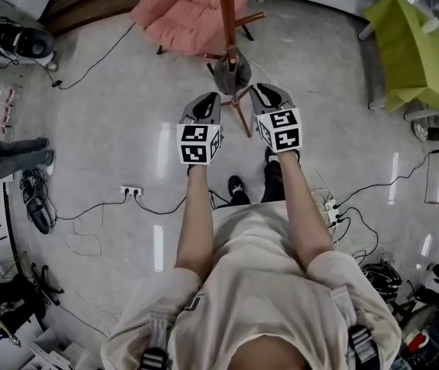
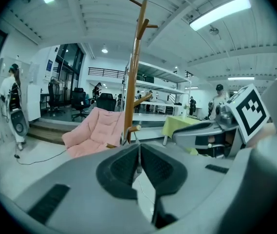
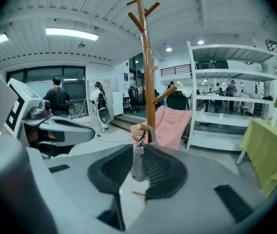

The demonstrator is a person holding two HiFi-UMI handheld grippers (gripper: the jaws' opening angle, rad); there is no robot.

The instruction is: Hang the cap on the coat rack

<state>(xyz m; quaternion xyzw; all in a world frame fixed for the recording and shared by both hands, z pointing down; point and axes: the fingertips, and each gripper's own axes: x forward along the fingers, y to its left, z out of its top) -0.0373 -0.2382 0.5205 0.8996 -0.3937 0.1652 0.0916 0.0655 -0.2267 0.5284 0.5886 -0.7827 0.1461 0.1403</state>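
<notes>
Grey cap [image 3: 138, 167] hides between right gripper [image 3: 138, 150] fingers [image 3: 163, 169].

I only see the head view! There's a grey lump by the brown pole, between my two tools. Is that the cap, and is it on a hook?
Observer: Yes, that's the cap. In the right gripper view it hangs from a short low peg of the coat rack.
Operator: Is my right tool holding it?
Observer: Yes. The right tool has its jaws shut on the cap's grey cloth.
Operator: And the left one?
Observer: The left tool has its jaws almost together. What looks like a thin edge of the cap is pinched between them.
</notes>
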